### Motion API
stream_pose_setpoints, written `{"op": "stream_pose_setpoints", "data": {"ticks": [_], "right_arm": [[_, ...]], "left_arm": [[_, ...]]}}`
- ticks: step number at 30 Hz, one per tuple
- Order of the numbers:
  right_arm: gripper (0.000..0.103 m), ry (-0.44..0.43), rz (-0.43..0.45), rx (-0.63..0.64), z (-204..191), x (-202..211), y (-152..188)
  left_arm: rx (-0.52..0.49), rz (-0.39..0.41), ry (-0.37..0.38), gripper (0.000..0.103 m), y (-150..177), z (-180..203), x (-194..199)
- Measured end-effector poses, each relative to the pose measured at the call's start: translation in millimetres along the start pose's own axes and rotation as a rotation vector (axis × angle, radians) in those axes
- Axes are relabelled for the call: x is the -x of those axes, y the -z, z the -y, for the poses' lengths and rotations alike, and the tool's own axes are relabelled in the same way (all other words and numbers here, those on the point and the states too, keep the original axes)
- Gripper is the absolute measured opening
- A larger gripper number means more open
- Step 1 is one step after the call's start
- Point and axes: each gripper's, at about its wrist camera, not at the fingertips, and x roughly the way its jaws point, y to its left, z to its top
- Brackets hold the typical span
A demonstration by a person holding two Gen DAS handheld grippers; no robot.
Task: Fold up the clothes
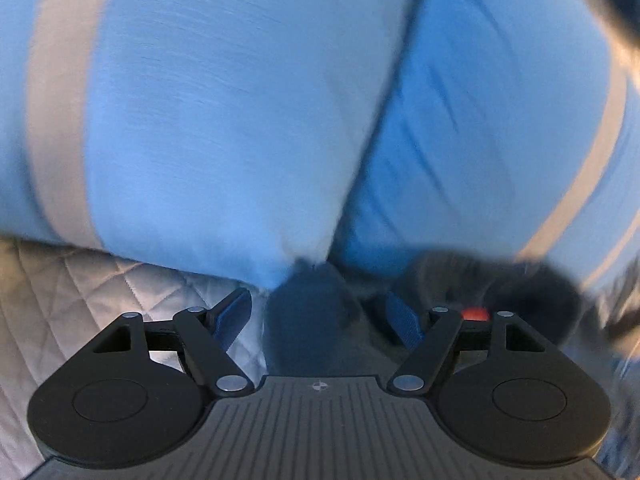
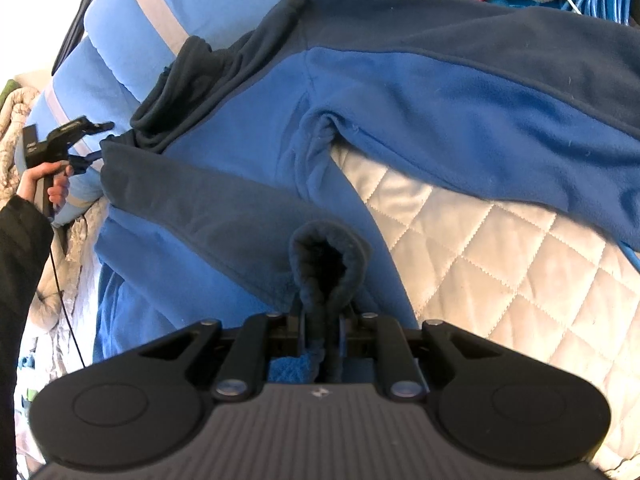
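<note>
Quilted cover (image 2: 500, 240), whole fleece jacket (image 2: 400, 92) only from right wrist.

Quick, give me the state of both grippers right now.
Left gripper: open, jaws apart at the fleece jacket's dark edge, not clamped on it.
Right gripper: shut on the jacket's dark cuff.

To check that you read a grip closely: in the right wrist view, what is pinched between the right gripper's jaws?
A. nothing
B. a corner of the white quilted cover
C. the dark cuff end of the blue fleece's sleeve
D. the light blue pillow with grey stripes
C: the right gripper is closed on the rolled dark cuff of the blue fleece, which lies across the white quilted cover.
</note>
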Motion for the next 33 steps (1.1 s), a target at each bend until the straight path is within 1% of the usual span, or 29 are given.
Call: {"op": "stream_pose_setpoints", "data": {"ticks": [2,3,4,5,6,8,9,10,11,12,13,15,19,22,25,27,29,30,31,32,33], "right_arm": [[0.016,-0.009,0.001,-0.006,1.4,2.2,-0.7],[0.016,-0.01,0.002,-0.004,1.7,2.9,-0.8],[0.016,-0.011,0.0,-0.004,2.1,2.5,-0.6],[0.016,-0.012,-0.001,-0.005,2.5,1.9,-0.4],[0.016,-0.012,-0.003,-0.006,2.9,1.4,-0.2],[0.016,-0.011,-0.008,-0.012,4.6,-0.1,0.2],[0.016,-0.012,-0.011,-0.018,5.9,-0.7,0.5],[0.016,-0.011,-0.012,-0.019,6.5,-1.0,0.9],[0.016,-0.011,-0.013,-0.019,7.0,-1.3,1.3],[0.015,-0.008,-0.014,-0.019,6.9,-1.4,1.9],[0.015,-0.005,-0.013,-0.021,7.1,-1.2,2.5],[0.014,-0.006,-0.006,-0.032,8.0,0.3,4.4],[0.014,-0.024,0.016,-0.053,9.5,7.3,11.3],[0.013,-0.033,0.013,-0.062,10.8,7.2,16.4],[0.014,-0.036,0.005,-0.084,16.6,1.9,15.8],[0.014,-0.035,0.007,-0.09,17.0,1.5,14.1],[0.014,-0.033,0.005,-0.091,16.5,1.5,12.7],[0.014,-0.032,0.0,-0.089,16.5,1.1,12.0],[0.014,-0.031,0.0,-0.09,17.0,1.0,11.5],[0.014,-0.029,0.0,-0.09,17.5,0.9,11.0],[0.014,-0.03,-0.001,-0.091,18.1,0.6,10.4]], "left_arm": [[-0.06,-0.037,-0.02,0.069,-3.7,7.6,-5.4],[-0.081,-0.052,-0.025,0.058,-5.1,10.2,-7.7],[-0.091,-0.07,-0.027,0.036,-6.0,11.3,-10.4],[-0.1,-0.092,-0.033,0.025,-7.2,12.7,-13.7],[-0.112,-0.12,-0.051,0.011,-8.9,14.9,-17.9],[-0.14,-0.132,-0.09,0.008,-7.6,18.1,-19.2],[-0.139,-0.127,-0.108,0.007,-6.6,18.7,-18.7],[-0.135,-0.114,-0.142,0.006,-5.8,19.1,-17.9],[-0.116,-0.096,-0.181,0.005,-6.8,17.6,-18.6],[-0.068,-0.081,-0.214,0.005,-7.6,11.8,-17.8],[0.003,-0.072,-0.232,0.005,-8.1,4.0,-17.7],[0.133,-0.062,-0.244,0.005,-5.8,-11.0,-20.0],[0.29,-0.038,-0.251,0.004,3.1,-29.3,-30.6],[0.348,-0.052,-0.24,0.005,2.7,-34.0,-40.8],[0.372,-0.062,-0.221,0.008,-0.8,-36.0,-42.8],[0.385,-0.053,-0.171,0.01,-0.9,-41.0,-37.0],[0.398,-0.045,-0.122,0.016,-0.6,-46.4,-30.8],[0.401,-0.039,-0.102,0.024,1.0,-49.7,-26.3],[0.401,-0.018,-0.087,0.031,3.5,-52.6,-20.4],[0.404,0.02,-0.066,0.034,6.7,-56.4,-12.4],[0.409,0.06,-0.035,0.041,10.1,-61.2,-3.9]]}}
